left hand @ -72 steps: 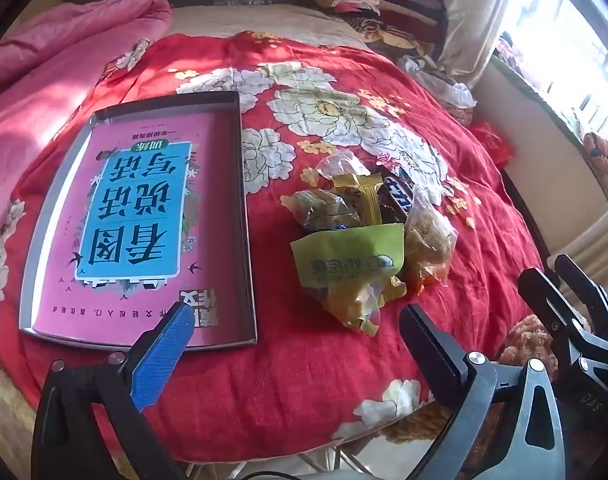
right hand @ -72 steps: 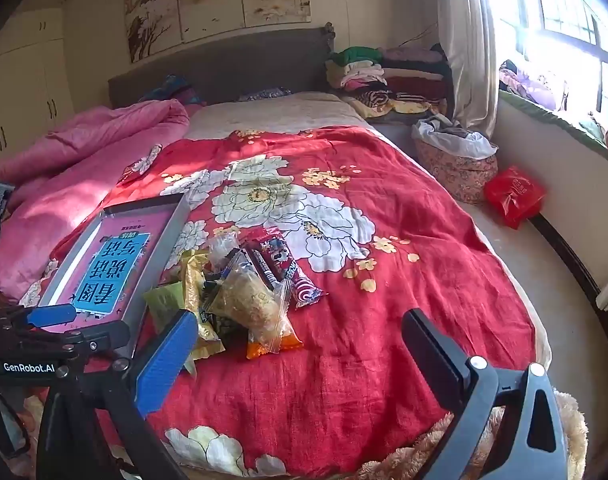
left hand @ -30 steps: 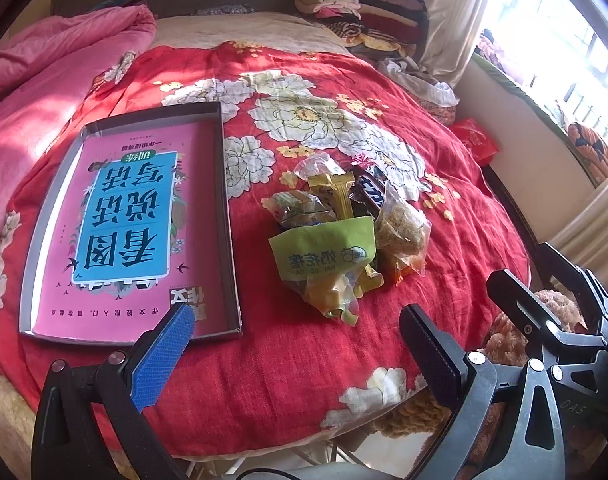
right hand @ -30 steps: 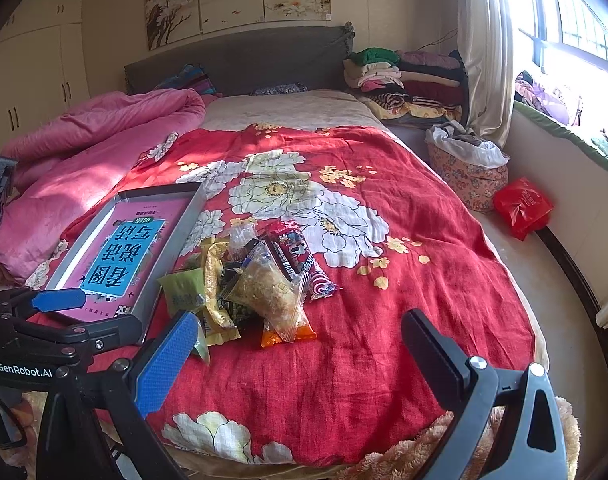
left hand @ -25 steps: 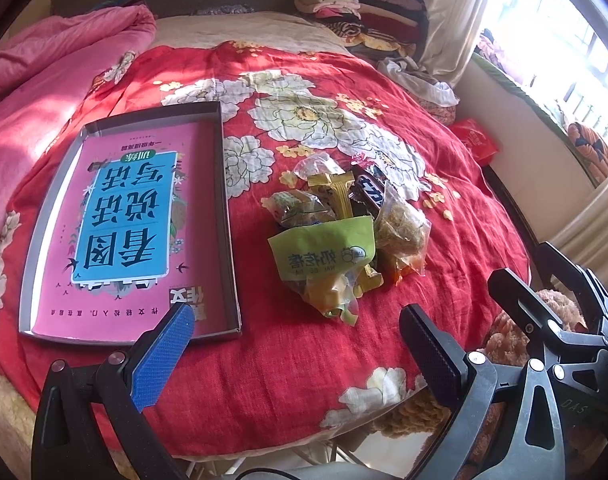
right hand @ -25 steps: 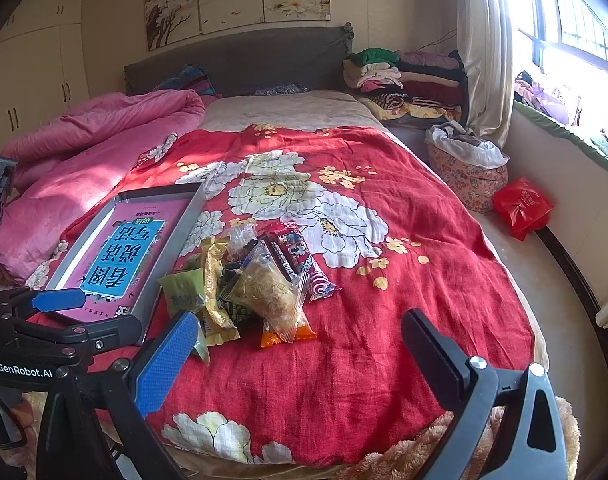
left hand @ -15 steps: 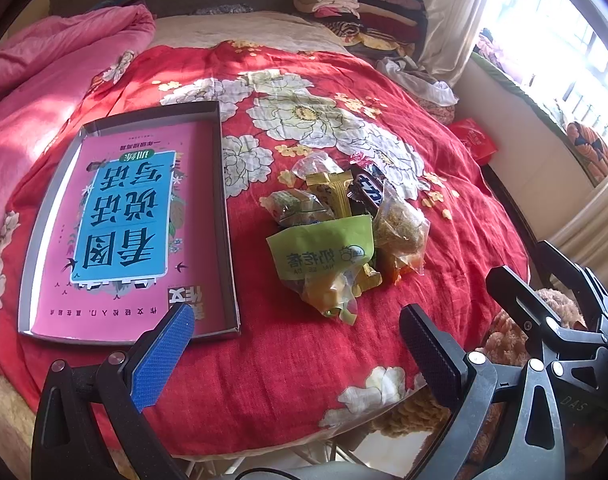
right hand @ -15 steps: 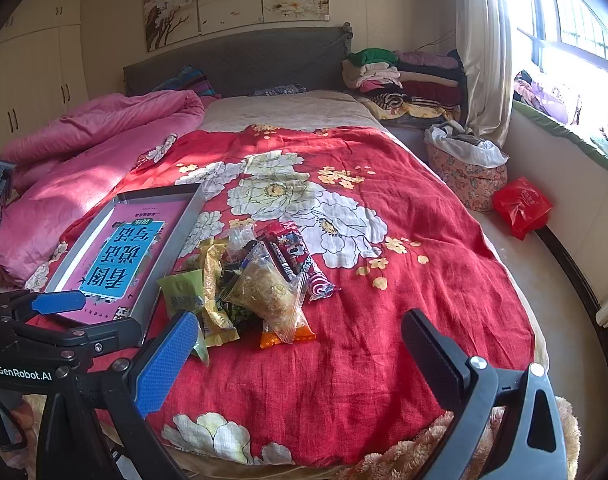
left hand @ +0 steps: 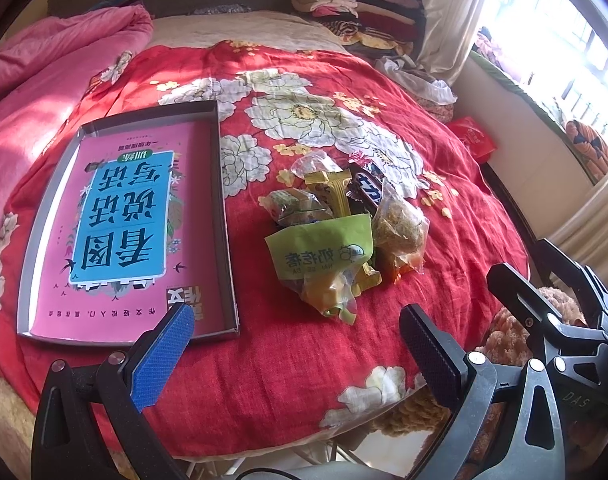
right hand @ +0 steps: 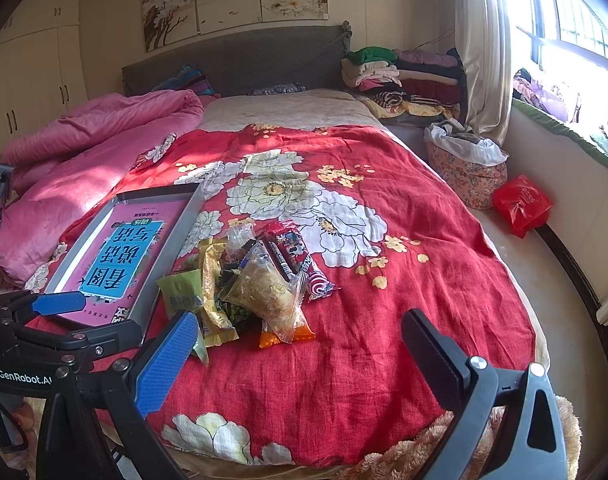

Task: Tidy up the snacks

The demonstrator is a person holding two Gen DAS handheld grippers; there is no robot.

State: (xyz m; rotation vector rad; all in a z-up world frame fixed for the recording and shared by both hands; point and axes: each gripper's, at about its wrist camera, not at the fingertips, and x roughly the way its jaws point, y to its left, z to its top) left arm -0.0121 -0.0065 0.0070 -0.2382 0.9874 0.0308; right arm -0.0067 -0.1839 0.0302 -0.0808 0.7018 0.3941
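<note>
A pile of snack packets (left hand: 335, 224) lies on the red flowered bedspread; it also shows in the right wrist view (right hand: 256, 280). On top are a green packet (left hand: 323, 250), a clear bag of crumbly snack (left hand: 399, 228) and a dark chocolate bar (left hand: 367, 192). A shallow grey tray (left hand: 224, 240) with a pink and blue printed bottom lies left of the pile, and shows in the right wrist view (right hand: 172, 240). My left gripper (left hand: 296, 352) is open and empty, short of the pile. My right gripper (right hand: 300, 356) is open and empty, near the bed's foot.
A pink quilt (right hand: 84, 148) is bunched at the bed's left. Folded clothes (right hand: 403, 76) are stacked at the head on the right. A flowered basket (right hand: 463, 172) and a red bag (right hand: 521, 204) stand on the floor by the window wall.
Both grippers drew back a little from the bed earlier, then held nearly still. The snacks and tray have not moved.
</note>
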